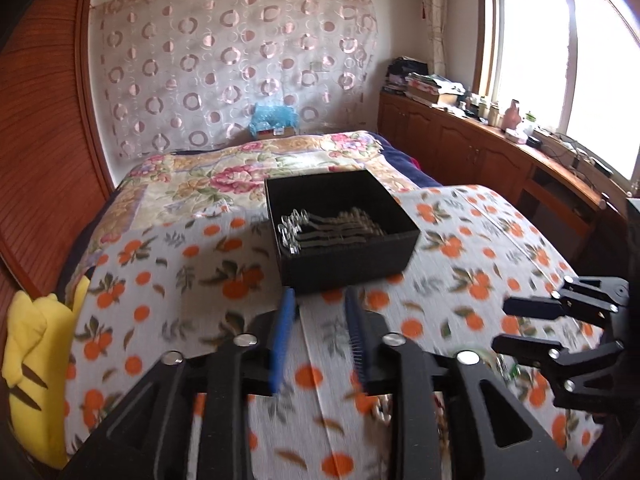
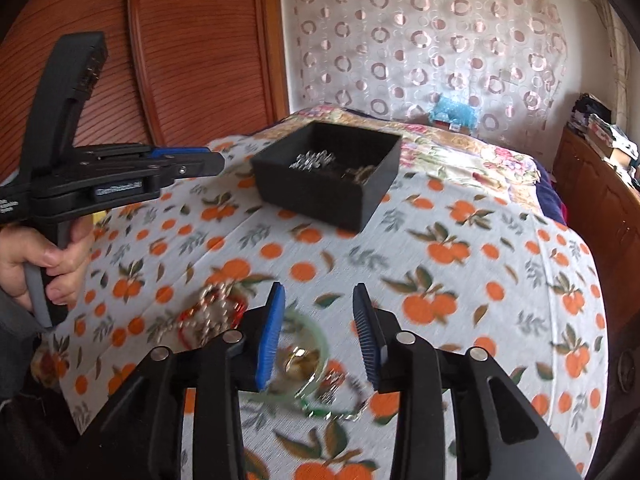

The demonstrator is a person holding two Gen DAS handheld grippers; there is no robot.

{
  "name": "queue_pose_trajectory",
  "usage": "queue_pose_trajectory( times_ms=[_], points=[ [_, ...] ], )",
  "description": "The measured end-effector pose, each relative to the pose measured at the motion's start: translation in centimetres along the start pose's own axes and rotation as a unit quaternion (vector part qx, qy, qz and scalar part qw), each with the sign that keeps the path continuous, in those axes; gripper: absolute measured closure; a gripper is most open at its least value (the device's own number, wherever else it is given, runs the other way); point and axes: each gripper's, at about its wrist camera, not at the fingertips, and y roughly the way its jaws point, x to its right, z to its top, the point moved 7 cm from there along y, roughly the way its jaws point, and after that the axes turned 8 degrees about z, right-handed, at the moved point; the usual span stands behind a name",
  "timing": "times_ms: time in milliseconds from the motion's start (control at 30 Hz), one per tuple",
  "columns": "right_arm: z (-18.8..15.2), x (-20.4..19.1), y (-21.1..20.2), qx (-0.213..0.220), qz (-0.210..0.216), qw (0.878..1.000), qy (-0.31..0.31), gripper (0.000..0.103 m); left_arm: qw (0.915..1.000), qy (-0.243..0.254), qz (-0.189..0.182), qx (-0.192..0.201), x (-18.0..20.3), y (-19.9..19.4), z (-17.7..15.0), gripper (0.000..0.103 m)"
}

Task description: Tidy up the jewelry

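A black open box (image 1: pixel 344 224) sits on the orange-print cloth and holds several silvery chains (image 1: pixel 320 226); it also shows in the right wrist view (image 2: pixel 328 172). My left gripper (image 1: pixel 320 300) is open and empty, just short of the box's near wall. My right gripper (image 2: pixel 318 296) is open and empty, above a heap of loose jewelry: a pale green bangle (image 2: pixel 320 340), a gold ring (image 2: pixel 298 360), a bead strand with red cord (image 2: pixel 208 312). The right gripper shows at the right in the left view (image 1: pixel 504 324). The left gripper shows side-on in the right view (image 2: pixel 220 164).
The cloth (image 2: pixel 460 300) covers a bed with a floral quilt (image 1: pixel 224 176). A yellow plush (image 1: pixel 36 360) lies at the left edge. Wooden cabinets (image 1: pixel 480 148) with clutter stand under the window on the right. A wooden headboard (image 2: pixel 200 48) is to the left.
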Motion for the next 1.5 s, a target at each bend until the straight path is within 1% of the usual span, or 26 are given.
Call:
queue_pose_trajectory(
  times_ms=[100,167,233,267,400,500,667,833,967,1000,1033,1067,1100,1133,1167,1333,1500],
  points=[
    [-1.2,0.3,-0.5,-0.001,-0.006,1.000,0.007,0.060,0.9999,0.003,-0.006,-0.007,0.2,-0.7,-1.5,0.074],
    [-2.0,0.8,-1.0,-0.007,-0.010,1.000,0.013,0.060,0.9998,0.004,-0.012,-0.013,0.3,-1.0,-2.7,0.070],
    [-2.8,1.3,-1.6,-0.014,-0.020,1.000,0.010,0.060,0.9997,0.007,-0.015,-0.018,0.5,-1.2,-3.6,0.065],
    [-3.1,1.4,-1.8,-0.017,-0.022,1.000,0.010,0.060,0.9996,0.009,-0.015,-0.020,0.6,-1.3,-4.0,0.064],
    [-4.6,1.6,-2.1,-0.037,-0.020,0.999,0.010,0.060,0.9992,0.011,-0.021,-0.033,0.9,-1.5,-5.7,0.062],
    [-5.2,1.2,-1.9,-0.048,-0.016,0.999,0.003,0.060,0.9988,0.013,-0.024,-0.040,1.1,-1.7,-6.4,0.059],
    [-5.1,0.2,-1.1,-0.052,-0.002,0.999,-0.007,0.060,0.9981,0.014,-0.033,-0.049,1.7,-1.8,-7.3,0.057],
    [-5.1,-0.1,-0.3,-0.065,-0.012,0.998,-0.025,0.060,0.9977,0.016,-0.037,-0.055,2.0,-1.6,-7.9,0.057],
    [-5.2,-0.1,0.2,-0.076,-0.007,0.997,-0.033,0.060,0.9974,0.016,-0.039,-0.058,2.2,-1.5,-8.1,0.057],
    [-5.3,-0.2,0.5,-0.086,-0.005,0.996,-0.037,0.061,0.9973,0.015,-0.040,-0.059,2.3,-1.5,-8.1,0.057],
    [-5.3,-0.3,0.5,-0.086,-0.004,0.995,-0.041,0.062,0.9973,0.015,-0.041,-0.059,2.4,-1.5,-8.1,0.057],
    [-5.3,-0.4,0.5,-0.088,0.001,0.995,-0.043,0.068,0.9972,0.015,-0.041,-0.060,2.4,-1.4,-8.1,0.057],
    [-5.3,-0.5,0.5,-0.089,0.003,0.995,-0.048,0.080,0.9972,0.015,-0.041,-0.061,2.4,-1.4,-8.2,0.057],
    [-5.3,-0.6,0.5,-0.091,0.000,0.994,-0.053,0.083,0.9972,0.015,-0.041,-0.061,2.4,-1.4,-8.1,0.057],
    [-5.4,-0.7,0.4,-0.091,-0.002,0.994,-0.058,0.095,0.9971,0.015,-0.042,-0.061,2.5,-1.3,-8.2,0.057],
    [-5.7,-0.3,-0.2,-0.085,-0.020,0.995,-0.057,0.096,0.9967,0.019,-0.042,-0.067,2.7,-1.2,-8.7,0.057],
    [-5.2,0.2,-1.5,-0.059,-0.022,0.997,-0.035,0.096,0.9961,0.023,-0.045,-0.073,3.0,-1.1,-9.0,0.057]
  ],
)
